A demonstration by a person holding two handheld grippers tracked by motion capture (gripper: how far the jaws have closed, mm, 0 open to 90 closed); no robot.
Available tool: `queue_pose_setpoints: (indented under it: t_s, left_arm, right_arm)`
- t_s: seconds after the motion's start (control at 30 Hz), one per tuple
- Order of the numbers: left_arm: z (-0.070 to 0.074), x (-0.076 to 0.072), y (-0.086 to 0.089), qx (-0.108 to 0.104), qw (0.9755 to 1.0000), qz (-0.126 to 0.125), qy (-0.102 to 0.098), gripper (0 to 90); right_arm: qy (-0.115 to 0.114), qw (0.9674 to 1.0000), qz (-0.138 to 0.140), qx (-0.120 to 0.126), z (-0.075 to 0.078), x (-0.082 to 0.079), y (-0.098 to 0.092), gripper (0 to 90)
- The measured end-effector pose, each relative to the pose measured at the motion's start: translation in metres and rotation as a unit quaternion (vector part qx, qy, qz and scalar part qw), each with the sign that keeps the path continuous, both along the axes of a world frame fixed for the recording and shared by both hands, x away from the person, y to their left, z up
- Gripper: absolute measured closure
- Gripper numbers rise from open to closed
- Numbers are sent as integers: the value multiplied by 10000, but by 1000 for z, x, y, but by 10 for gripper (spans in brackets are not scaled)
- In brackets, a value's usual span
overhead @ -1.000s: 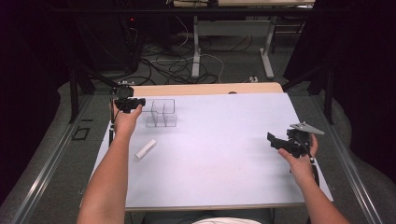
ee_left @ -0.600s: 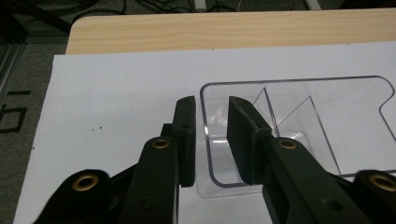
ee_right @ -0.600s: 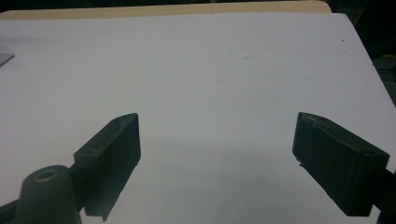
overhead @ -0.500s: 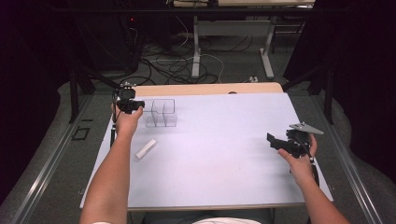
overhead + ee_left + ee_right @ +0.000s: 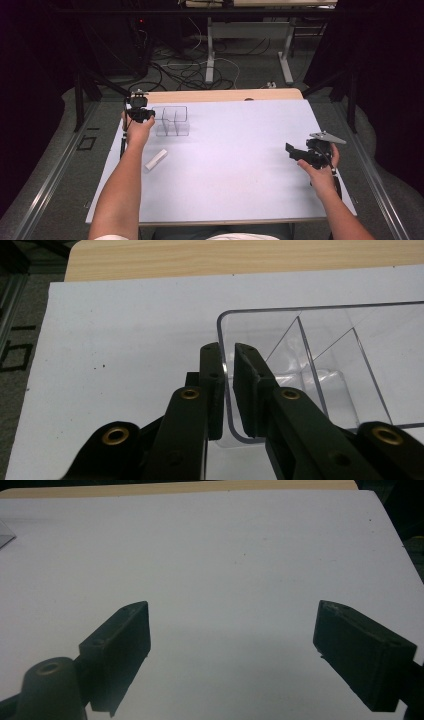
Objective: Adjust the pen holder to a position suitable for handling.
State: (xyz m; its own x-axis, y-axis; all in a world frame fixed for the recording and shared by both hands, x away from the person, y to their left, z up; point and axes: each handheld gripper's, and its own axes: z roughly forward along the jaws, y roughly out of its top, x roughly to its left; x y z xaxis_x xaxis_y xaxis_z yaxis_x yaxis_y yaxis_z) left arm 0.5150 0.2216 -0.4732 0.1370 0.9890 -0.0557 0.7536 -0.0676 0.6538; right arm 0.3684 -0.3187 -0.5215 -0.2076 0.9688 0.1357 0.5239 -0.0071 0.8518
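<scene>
A clear plastic box (image 5: 172,121) with inner dividers stands at the table's back left. My left gripper (image 5: 141,114) is at its left end. In the left gripper view the jaws (image 5: 227,347) straddle the rounded corner wall of the box (image 5: 325,355). They have just been closing, and a thin gap still shows beside the wall. A small white block (image 5: 156,159) lies on the sheet nearer the person, below the left hand. My right gripper (image 5: 290,149) is held at the right side, its jaws (image 5: 232,612) wide open over bare white sheet.
A white sheet (image 5: 240,165) covers the table, with a strip of bare wood (image 5: 225,95) along the far edge. Cables and table legs lie on the floor beyond. The person's forearms come in from the near edge.
Both hands stay about where they were in the high view, and the box and the white block have not moved.
</scene>
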Motion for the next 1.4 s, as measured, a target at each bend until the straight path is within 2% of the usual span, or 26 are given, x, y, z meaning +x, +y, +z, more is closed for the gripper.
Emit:
queue_pose_setpoints:
  t_s: [0.27,0.57,0.67,0.7,0.77,0.87,1.0,1.4]
  left_arm:
    - [-2,1,-1,98,9999,28,23,858]
    - [-2,1,-1,40,9999,93,62,868]
    - [-2,1,-1,-45,9998,175,57,876]
    - [-1,0,-1,-110,9997,189,112,879]
    - [-1,1,-2,-60,9997,213,74,882]
    - [0,0,-1,-150,9994,238,178,881]
    - [1,-1,-1,-186,9992,297,204,881]
    - [6,-12,-18,-235,9987,298,344,880]
  right_arm:
    - [26,10000,16,2,-1,0,1,148]
    - [70,10000,-15,32,-1,0,1,148]
    - [73,10000,-12,25,-2,0,1,148]
    - [72,10000,-12,26,-2,0,1,148]
    - [75,10000,-17,37,-2,0,1,148]
    - [76,10000,-18,43,-2,1,1,148]
    - [78,10000,-24,39,-2,1,1,148]
    - [53,10000,-31,9,-2,1,1,148]
